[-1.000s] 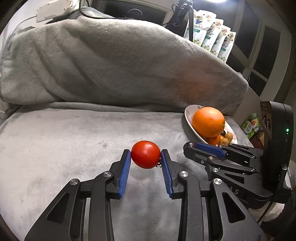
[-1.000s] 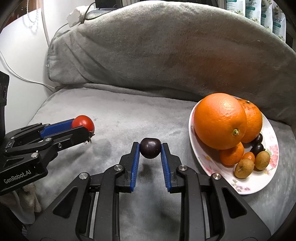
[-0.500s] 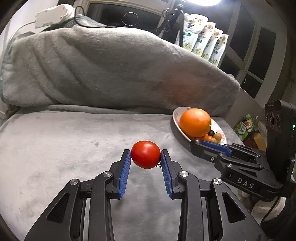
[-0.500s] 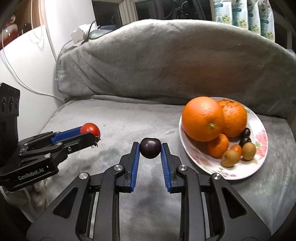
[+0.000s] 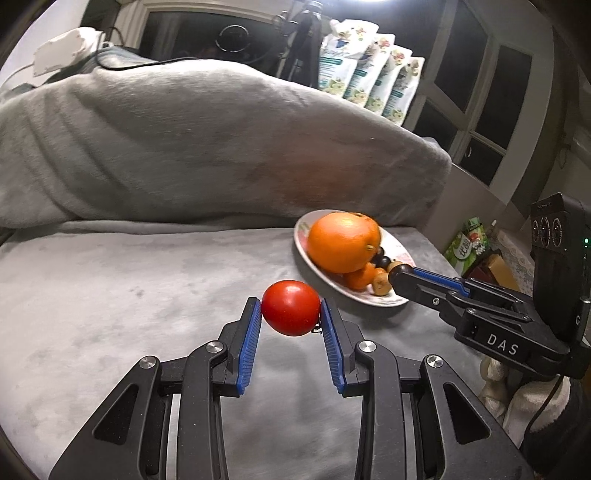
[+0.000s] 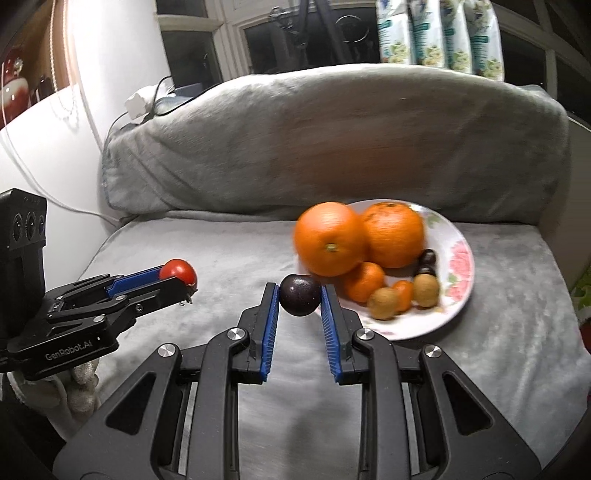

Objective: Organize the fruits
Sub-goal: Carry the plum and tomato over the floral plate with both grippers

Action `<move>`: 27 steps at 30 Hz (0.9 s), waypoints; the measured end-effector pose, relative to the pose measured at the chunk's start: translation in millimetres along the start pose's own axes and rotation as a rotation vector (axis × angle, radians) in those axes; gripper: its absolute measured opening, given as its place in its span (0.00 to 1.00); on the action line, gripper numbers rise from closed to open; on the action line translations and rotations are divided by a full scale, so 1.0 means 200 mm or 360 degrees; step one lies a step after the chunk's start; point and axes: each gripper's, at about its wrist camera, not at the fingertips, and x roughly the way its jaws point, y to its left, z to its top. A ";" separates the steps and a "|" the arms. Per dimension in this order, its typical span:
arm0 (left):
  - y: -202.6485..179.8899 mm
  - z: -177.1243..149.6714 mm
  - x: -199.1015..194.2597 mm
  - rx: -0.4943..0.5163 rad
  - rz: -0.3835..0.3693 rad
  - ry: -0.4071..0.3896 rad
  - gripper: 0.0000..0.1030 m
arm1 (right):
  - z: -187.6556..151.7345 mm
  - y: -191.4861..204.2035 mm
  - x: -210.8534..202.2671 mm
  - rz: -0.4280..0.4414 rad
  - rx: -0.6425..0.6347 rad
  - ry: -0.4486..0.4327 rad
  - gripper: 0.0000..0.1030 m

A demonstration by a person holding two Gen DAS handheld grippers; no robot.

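gripping a red tomato (image 5: 291,313), the left tool (image 5: 291,314) hangs above the grey blanket (image 5: 110,295). right tool (image 6: 299,295) clamps a dark plum (image 6: 299,295) beside the fruit plate (image 6: 458,258).

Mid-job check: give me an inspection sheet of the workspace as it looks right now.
Surface: grey blanket over seat and backrest.
Job's things: floral plate holds two large oranges, a small orange, small brown and dark fruits; tomato and dark plum held clear of it.
Clutter: nothing seen on the seat.
Grippers: left gripper shut on tomato; right gripper shut on dark plum.
Cables: white cable down left wall; adapter on backrest.
Surroundings: pouches, dark windows behind.
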 end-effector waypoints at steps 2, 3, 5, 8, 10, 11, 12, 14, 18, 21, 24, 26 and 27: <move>-0.03 0.01 0.01 0.0014 -0.0012 0.0002 0.31 | 0.00 -0.05 -0.02 -0.0017 0.0020 -0.0012 0.24; -0.05 0.01 0.02 0.0021 -0.0019 0.0004 0.31 | 0.00 -0.07 -0.03 -0.0024 0.0028 -0.0016 0.24; -0.09 0.02 0.04 0.0033 -0.0032 0.0006 0.31 | 0.01 -0.12 -0.05 -0.0042 0.0048 -0.0029 0.24; -0.13 0.03 0.05 0.0047 -0.0049 0.0009 0.31 | 0.01 -0.19 -0.07 -0.0068 0.0071 -0.0042 0.24; -0.16 0.03 0.07 0.0058 -0.0058 0.0012 0.31 | 0.02 -0.23 -0.08 -0.0085 0.0087 -0.0051 0.24; -0.17 0.04 0.08 0.0063 -0.0063 0.0014 0.31 | 0.02 -0.25 -0.08 -0.0092 0.0097 -0.0057 0.24; -0.19 0.04 0.09 0.0068 -0.0069 0.0015 0.31 | 0.02 -0.27 -0.09 -0.0097 0.0106 -0.0061 0.24; -0.22 0.05 0.10 0.0080 -0.0077 0.0019 0.31 | 0.03 -0.31 -0.09 -0.0112 0.0120 -0.0069 0.24; -0.28 0.06 0.13 0.0106 -0.0090 0.0024 0.31 | 0.04 -0.37 -0.10 -0.0132 0.0138 -0.0079 0.24; -0.31 0.07 0.15 0.0115 -0.0097 0.0026 0.31 | 0.04 -0.40 -0.11 -0.0144 0.0136 -0.0080 0.24; -0.34 0.07 0.16 0.0126 -0.0104 0.0029 0.31 | 0.04 -0.43 -0.10 -0.0153 0.0137 -0.0079 0.24; -0.37 0.07 0.18 0.0140 -0.0109 0.0034 0.31 | 0.05 -0.46 -0.10 -0.0154 0.0146 -0.0081 0.24; -0.38 0.07 0.18 0.0145 -0.0110 0.0036 0.31 | 0.05 -0.47 -0.09 -0.0152 0.0151 -0.0082 0.24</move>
